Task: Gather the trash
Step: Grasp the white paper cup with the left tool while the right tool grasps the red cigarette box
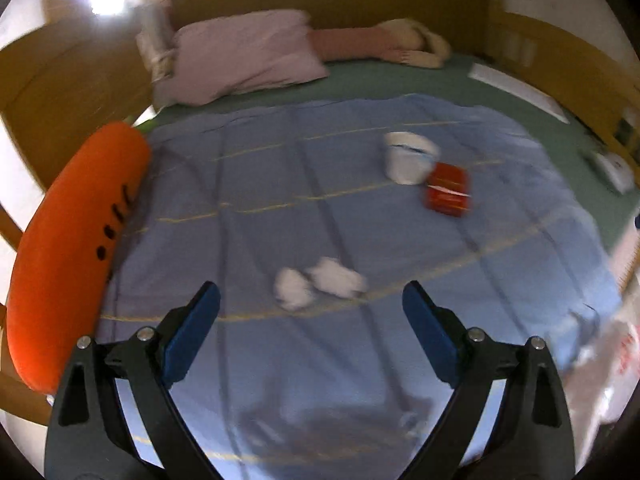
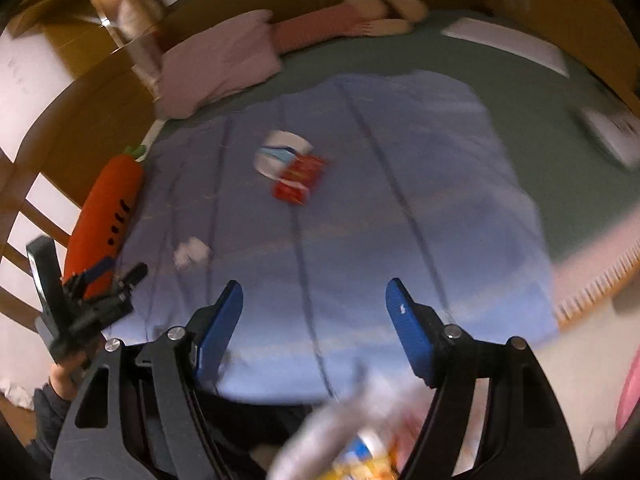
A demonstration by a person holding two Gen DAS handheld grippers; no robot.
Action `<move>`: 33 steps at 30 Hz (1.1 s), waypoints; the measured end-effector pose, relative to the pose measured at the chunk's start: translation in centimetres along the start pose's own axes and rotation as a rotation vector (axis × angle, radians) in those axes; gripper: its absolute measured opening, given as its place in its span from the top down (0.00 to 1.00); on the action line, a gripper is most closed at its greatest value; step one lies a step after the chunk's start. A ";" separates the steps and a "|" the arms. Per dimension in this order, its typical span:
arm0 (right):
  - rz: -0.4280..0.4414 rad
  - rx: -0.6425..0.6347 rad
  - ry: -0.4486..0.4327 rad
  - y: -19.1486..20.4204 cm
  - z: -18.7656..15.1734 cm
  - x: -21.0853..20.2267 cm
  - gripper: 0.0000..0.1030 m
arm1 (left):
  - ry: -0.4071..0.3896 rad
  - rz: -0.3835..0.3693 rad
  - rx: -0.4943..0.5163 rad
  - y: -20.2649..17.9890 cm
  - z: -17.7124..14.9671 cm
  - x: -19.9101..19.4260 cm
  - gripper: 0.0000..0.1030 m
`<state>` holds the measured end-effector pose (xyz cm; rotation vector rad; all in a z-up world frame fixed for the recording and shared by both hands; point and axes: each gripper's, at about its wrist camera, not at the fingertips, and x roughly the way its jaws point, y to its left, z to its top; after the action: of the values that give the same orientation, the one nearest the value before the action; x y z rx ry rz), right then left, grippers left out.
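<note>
Your left gripper hangs over the bed's blue blanket with its fingers wide apart and nothing between them. The two crumpled tissues lie side by side straight ahead, just past the fingertips and roughly centred in the gap, their row running left to right across your line of approach. Your right gripper is also spread and empty, but the tissues sit well off to its left, so the left hand is nearer. The white cup and red packet, touching each other, lie farther up the bed.
</note>
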<state>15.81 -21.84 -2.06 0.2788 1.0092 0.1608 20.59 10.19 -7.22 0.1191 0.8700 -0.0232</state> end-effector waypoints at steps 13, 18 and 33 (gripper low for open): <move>-0.112 0.175 0.129 4.5 17.0 27.1 0.21 | 0.063 -0.004 -0.263 10.3 -0.7 3.5 0.11; -0.294 0.103 0.251 5.0 16.5 33.9 0.21 | 0.102 -0.018 -0.386 12.9 -1.1 3.9 0.11; 0.251 -0.375 0.468 24.6 2.7 26.1 0.26 | 0.052 0.143 -0.770 20.4 -3.8 2.7 0.10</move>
<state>31.74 8.02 -14.42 0.0198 1.3782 0.6589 20.88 30.94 -9.74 -0.5416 0.8694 0.4469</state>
